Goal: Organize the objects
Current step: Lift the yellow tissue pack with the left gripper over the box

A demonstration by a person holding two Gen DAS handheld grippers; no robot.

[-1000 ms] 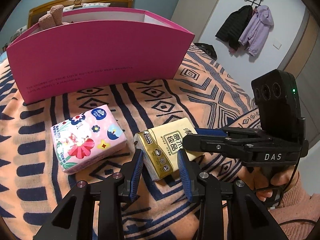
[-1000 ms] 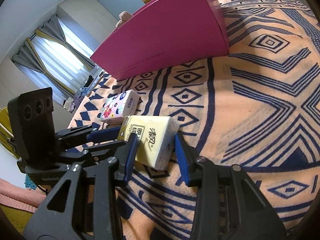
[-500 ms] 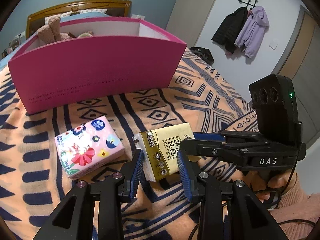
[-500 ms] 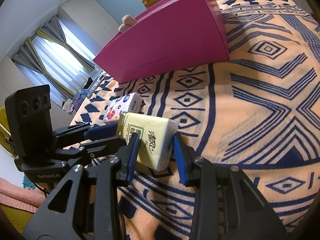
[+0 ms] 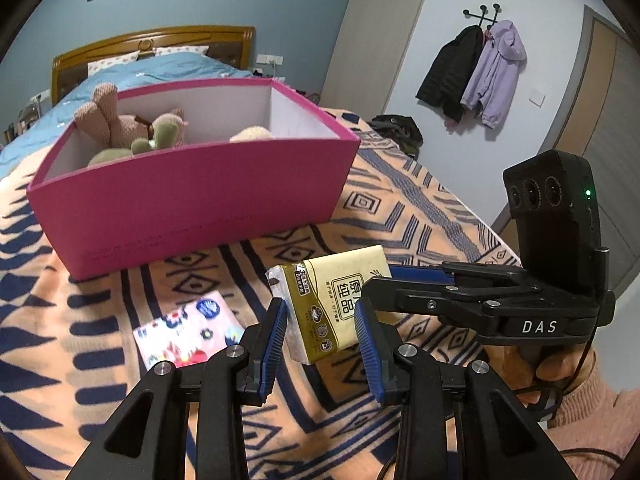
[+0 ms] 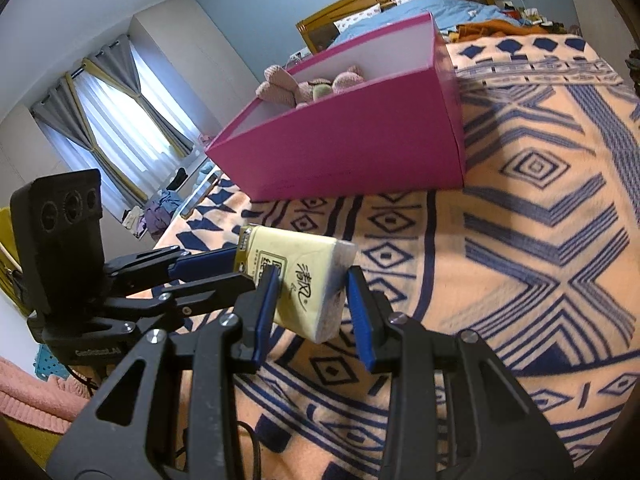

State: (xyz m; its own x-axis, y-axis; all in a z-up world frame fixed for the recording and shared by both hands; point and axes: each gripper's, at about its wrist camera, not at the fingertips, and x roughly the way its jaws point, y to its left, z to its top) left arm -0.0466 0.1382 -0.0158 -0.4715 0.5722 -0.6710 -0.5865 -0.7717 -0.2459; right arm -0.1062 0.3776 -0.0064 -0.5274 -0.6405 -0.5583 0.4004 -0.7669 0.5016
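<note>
Holding yellow tissue pack [image 5: 336,304] tilted, lengthwise btwn grippers

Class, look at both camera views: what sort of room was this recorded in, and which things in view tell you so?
A bedroom, most likely. A wooden headboard with a blue duvet stands behind the pink box, jackets hang on wall hooks, and curtains cover a window.

A yellow tissue pack [image 5: 340,300] and magenta box [image 5: 192,200] above an orange blanket [image 6: 540,240] patterned in navy geometric lines.
</note>
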